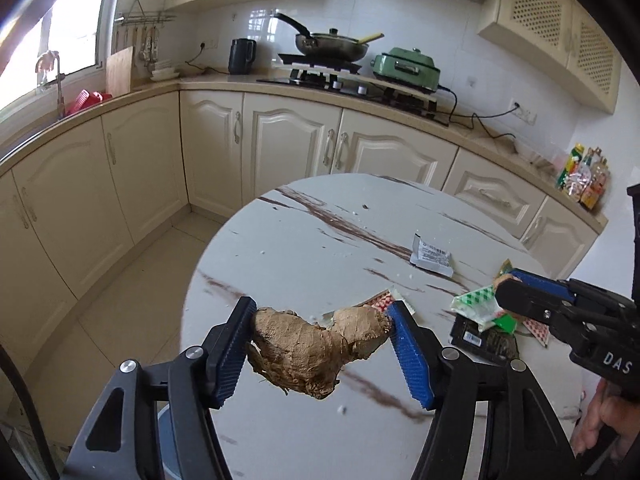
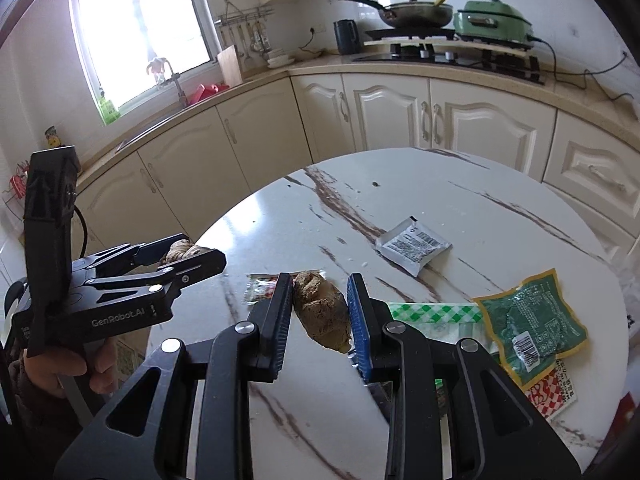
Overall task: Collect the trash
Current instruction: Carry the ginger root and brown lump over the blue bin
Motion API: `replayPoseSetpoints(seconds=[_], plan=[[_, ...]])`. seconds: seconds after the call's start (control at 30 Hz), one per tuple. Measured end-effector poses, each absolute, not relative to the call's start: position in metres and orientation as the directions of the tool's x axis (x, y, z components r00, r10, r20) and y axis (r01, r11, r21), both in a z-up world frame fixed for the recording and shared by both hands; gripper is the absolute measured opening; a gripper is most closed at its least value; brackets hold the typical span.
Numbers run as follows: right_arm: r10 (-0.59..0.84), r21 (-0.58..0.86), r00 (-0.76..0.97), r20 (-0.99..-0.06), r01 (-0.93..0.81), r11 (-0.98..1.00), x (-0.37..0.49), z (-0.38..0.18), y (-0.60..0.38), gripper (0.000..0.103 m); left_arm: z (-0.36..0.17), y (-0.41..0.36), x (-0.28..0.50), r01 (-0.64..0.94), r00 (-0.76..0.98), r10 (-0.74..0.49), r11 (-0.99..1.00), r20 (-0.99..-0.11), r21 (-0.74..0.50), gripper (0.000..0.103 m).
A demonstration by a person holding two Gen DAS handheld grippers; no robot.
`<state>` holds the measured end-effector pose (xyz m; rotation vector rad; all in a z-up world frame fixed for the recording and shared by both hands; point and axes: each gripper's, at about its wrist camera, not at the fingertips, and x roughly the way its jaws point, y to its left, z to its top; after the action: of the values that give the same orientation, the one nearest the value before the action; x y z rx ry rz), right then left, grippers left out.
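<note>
Held a large ginger root (image 1: 316, 344) crosswise in the left gripper (image 1: 322, 308), blue pads (image 1: 408, 356) pressed against both ends and jaws spread fairly wide around it. Kept it over the 6 o'clock edge of the round marble table (image 1: 300, 240), knobby underside hanging below the pads. Could not tell whether it touched the top.

Pinched a small ginger piece (image 2: 324, 316) in the right gripper (image 2: 319, 284), jaws narrow and closed on its upper end, lower end drooping toward the table. Showed, in the left wrist view, the right gripper at 3 o'clock over a heap of wrappers, with the hand (image 1: 604, 412) behind it at 4 o'clock. Showed, in the right wrist view, the left gripper at 9 o'clock near the table's rim, ginger between its fingers.

Left the rest of the trash on the table: a silver sachet (image 2: 414, 246) at 1 o'clock of the right gripper, well apart; a green-checked wrapper (image 2: 436, 314) just beside it at 3 o'clock; a green pouch (image 2: 532, 320) overlapping that wrapper farther toward 3 o'clock; a red-checked wrapper (image 2: 552, 394) tucked partly under the pouch at 4 o'clock; a red-printed wrapper (image 2: 262, 288) at 9 o'clock, partly hidden by the finger.

Noted at 12 o'clock, on the counter: a frying pan (image 2: 416, 12), a black kettle (image 2: 346, 36), a green electric cooker (image 2: 494, 24).
</note>
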<state>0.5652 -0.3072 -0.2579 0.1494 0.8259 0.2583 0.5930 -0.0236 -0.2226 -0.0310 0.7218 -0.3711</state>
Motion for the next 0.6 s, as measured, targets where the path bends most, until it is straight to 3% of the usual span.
replayPoseSetpoints(seconds=[0.33, 0.6], plan=[[0.437, 0.251, 0.591, -0.678, -0.373, 0.894, 0.54, -0.239, -0.173, 0.027, -0.226, 0.106, 0.493, 0.145, 0.743, -0.193, 0.981, -0.641, -0.127, 0.062], [0.551, 0.31, 0.433, -0.714, -0.509, 0.803, 0.537, -0.284, -0.051, 0.027, -0.259, 0.18, 0.449, 0.012, 0.707, -0.104, 0.991, -0.7, -0.135, 0.062]])
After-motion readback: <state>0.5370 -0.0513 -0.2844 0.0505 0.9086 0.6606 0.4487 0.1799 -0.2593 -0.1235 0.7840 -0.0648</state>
